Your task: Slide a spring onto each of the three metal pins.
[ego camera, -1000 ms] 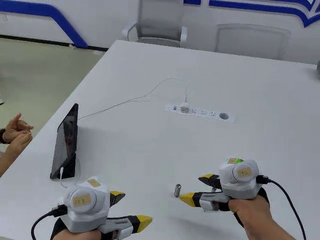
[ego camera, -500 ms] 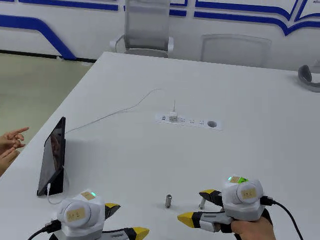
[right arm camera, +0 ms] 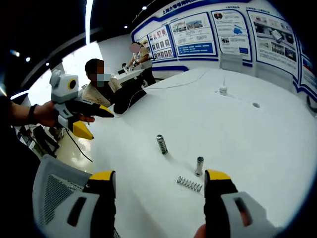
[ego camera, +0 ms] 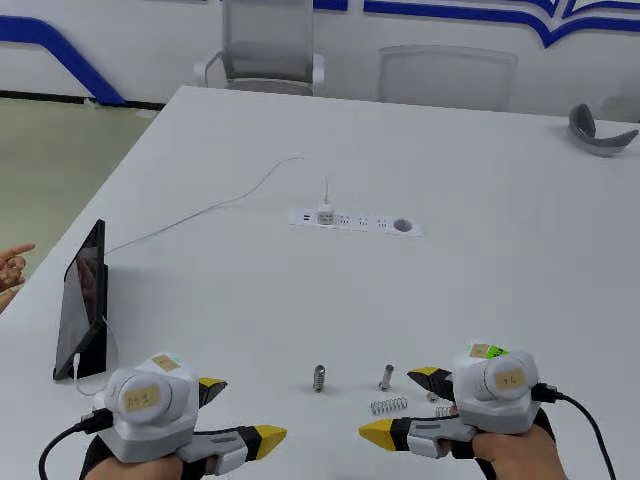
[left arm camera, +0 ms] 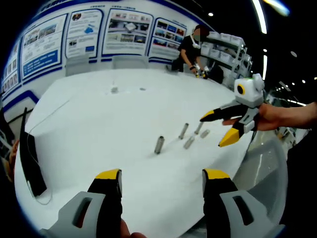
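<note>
- While both grippers hang low over the near edge of the white table [ego camera: 480,180], neither one has anything in it. The left gripper [ego camera: 240,412] has its yellow-tipped jaws wide apart, and the right gripper [ego camera: 400,403] is spread open just the same.
- Right in front of the right gripper, a loose spring [ego camera: 388,405] lies flat on the table. In the right gripper view it sits between the two jaws, and it looks clear of both.
- Just past that spring, a bare pin [ego camera: 386,376] stands upright.
- Off to the left of it, roughly between the two grippers, a second pin [ego camera: 319,377] stands upright too. Its shaft looks ribbed, like a spring is sitting around it.
- In the left gripper view, one more small metal piece [left arm camera: 199,128] shows close to the right gripper. It's too small for me to call it a pin or a spring.
- Further back on the left, a dark tablet [ego camera: 80,300] is propped up on its edge, with a thin cable at its base.
- A person's hand [ego camera: 10,265] pokes in at the left edge.
- Mid-table there's a white power strip [ego camera: 355,221] with a plug in it, and its cable trails off to the left.
- Near the far right corner, a grey curved thing [ego camera: 600,135] rests on the table.
- Two chairs [ego camera: 265,45] stand at the far edge.
</note>
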Available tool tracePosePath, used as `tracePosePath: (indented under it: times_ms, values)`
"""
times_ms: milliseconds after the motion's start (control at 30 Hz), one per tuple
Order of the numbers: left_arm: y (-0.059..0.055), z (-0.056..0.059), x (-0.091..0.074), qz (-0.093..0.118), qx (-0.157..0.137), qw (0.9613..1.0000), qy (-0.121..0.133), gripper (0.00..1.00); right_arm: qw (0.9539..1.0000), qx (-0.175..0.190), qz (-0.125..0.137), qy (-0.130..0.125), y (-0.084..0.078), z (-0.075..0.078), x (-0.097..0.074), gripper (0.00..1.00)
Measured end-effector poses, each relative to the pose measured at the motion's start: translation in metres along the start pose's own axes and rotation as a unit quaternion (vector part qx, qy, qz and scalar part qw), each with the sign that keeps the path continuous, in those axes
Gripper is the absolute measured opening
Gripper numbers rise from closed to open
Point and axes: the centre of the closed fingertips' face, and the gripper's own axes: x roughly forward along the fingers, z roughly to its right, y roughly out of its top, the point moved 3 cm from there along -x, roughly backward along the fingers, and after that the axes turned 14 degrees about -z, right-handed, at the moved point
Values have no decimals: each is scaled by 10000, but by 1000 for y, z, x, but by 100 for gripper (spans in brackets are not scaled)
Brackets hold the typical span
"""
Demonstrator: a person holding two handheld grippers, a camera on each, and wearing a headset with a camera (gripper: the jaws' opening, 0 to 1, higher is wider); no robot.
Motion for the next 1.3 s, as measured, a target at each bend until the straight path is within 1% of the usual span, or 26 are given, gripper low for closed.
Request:
tracePosePath:
  times_ms: [167, 333, 400, 600, 767, 900, 1067, 1100, 1233, 1300]
  values:
    - [3, 2, 3, -23, 57, 10000, -18, 67, 9999, 133, 11, -72, -13, 4, -8, 76]
    - [6, 5, 8, -63, 110, 9999, -55, 67, 9997, 198, -72, -159, -27, 9, -16, 77]
    - [6, 6, 9, -74, 125, 9999, -75, 67, 9996, 210, -85, -186, -31, 10, -19, 77]
    - [11, 11, 15, -115, 187, 9997, -140, 68, 9987, 417, -56, -278, -44, 18, -29, 78]
    - [14, 16, 19, -152, 251, 9993, -212, 68, 9983, 487, -90, -304, -52, 19, -32, 79]
    - [15, 23, 25, -242, 376, 9986, -280, 68, 9978, 557, -163, -306, -59, 19, -35, 79]
    - [17, 33, 31, -352, 566, 9970, -400, 69, 9977, 591, -161, -304, -63, 19, -38, 80]
    - [17, 37, 33, -401, 667, 9960, -436, 69, 9976, 599, -151, -298, -64, 18, -39, 80]
    - [19, 49, 41, -514, 883, 9932, -564, 69, 9974, 651, -144, -277, -67, 18, -42, 81]
    - [19, 53, 45, -564, 973, 9918, -604, 69, 9974, 644, -158, -286, -68, 18, -43, 82]
